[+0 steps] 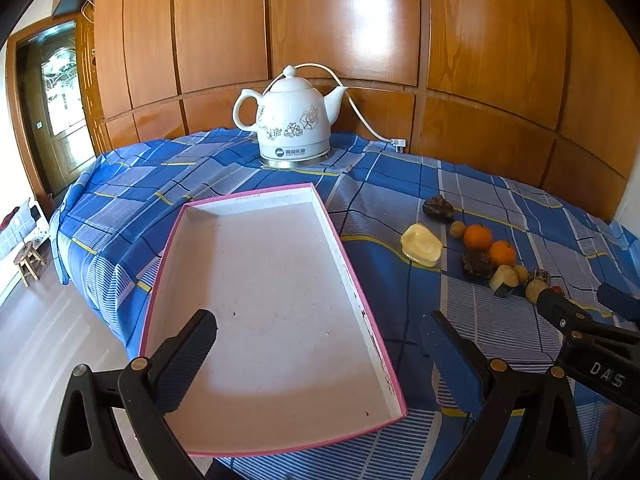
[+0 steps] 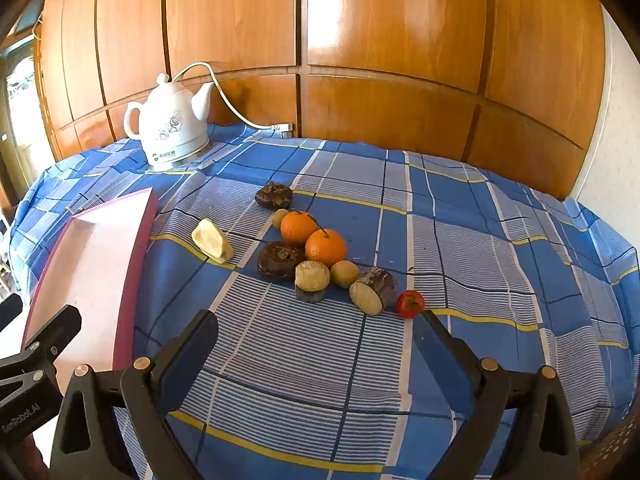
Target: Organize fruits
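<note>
Blue plaid tablecloth (image 2: 460,240), empty pink tray (image 1: 362,304), fruits (image 2: 312,256) beside it

A room in a home

A table with a blue checked cloth (image 2: 460,240) fills the middle. At 12 o'clock, shiny wooden cupboard doors (image 2: 380,40). At 11 o'clock, a white flowered kettle (image 2: 172,128). At 9 o'clock, a wooden door (image 1: 60,112) and small stool (image 1: 29,262).

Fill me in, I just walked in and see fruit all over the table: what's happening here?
A person holds a claw in each hand to sort fruit. Both are open and empty: the left claw hovers over the shallow pink-edged cardboard tray, which has nothing in it. The right claw points at the loose cluster on the blue plaid tablecloth, including two oranges and a small red fruit. Nothing has been moved yet.
</note>
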`<state>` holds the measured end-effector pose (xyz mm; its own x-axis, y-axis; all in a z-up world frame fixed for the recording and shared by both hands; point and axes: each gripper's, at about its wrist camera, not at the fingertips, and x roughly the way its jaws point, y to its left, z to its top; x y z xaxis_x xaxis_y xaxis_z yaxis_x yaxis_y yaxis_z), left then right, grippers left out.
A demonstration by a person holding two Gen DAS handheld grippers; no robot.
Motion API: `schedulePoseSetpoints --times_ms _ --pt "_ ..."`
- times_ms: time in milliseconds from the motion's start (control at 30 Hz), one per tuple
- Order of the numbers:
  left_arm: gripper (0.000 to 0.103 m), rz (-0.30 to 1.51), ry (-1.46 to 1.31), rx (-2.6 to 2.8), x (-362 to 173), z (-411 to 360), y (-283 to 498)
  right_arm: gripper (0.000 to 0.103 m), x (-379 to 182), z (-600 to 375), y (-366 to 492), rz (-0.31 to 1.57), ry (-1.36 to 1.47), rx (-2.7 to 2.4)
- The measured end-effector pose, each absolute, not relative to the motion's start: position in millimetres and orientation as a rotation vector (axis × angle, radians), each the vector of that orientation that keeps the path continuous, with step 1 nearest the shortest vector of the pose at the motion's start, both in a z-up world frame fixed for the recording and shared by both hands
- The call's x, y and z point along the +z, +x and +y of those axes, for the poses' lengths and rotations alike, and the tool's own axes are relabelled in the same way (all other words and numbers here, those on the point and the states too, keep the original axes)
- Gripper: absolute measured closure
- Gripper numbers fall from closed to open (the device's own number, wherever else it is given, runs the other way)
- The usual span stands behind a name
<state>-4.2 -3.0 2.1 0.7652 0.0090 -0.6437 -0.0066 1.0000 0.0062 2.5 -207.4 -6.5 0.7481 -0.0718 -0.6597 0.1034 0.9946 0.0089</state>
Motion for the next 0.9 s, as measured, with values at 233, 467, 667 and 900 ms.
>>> schedulePoseSetpoints --times_ms 233,467,667,900 --pt "0.0 0.679 0.017 0.016 7.1 -3.0 -6.1 0.003 -4.2 -207.3 0.4 0.714 0.05 -0.089" --pt "0.0 0.672 0.018 0.017 8.1 -0.8 -7.7 0.003 -3.6 -204.4 -0.6 0.714 0.045 -0.078" --pt "0.0 0.669 0.022 0.015 8.7 -1.4 -7.9 0.003 -3.5 -203.6 0.0 0.714 0.046 -0.074" --pt "0.0 0.667 0.024 0.015 8.9 -2.2 -7.7 0.003 -2.8 -203.8 -0.6 0.707 0.052 -0.072"
